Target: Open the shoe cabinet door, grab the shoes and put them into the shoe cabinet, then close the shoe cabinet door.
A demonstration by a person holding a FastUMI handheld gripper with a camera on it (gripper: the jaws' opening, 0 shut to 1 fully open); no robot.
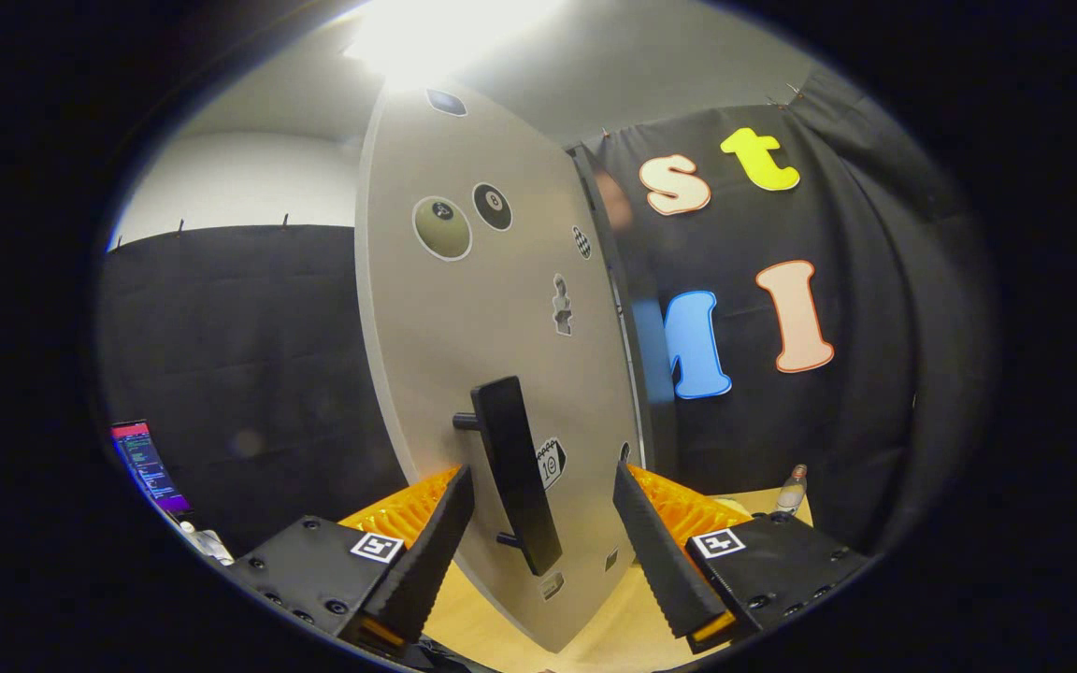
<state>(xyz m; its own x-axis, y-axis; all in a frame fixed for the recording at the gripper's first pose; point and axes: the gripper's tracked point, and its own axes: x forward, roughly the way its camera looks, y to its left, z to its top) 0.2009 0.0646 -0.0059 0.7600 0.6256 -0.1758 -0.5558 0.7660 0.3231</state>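
Gripper [543, 523] jaws spread apart, grasping nothing. Pale grey sticker-dotted shoe cabinet door [492, 308] stands swung open at 12 o'clock; its long black bar handle [517, 472] sits between fingers, untouched. Clear plastic bottle [791, 491] at 2 o'clock.

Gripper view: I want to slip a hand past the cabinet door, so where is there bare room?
Bare tabletop lies under the door, between the open hand-held gripper fingers. More lies right of the door, up to the bottle. It is crowded at the black handle, which sits between the fingers, untouched.
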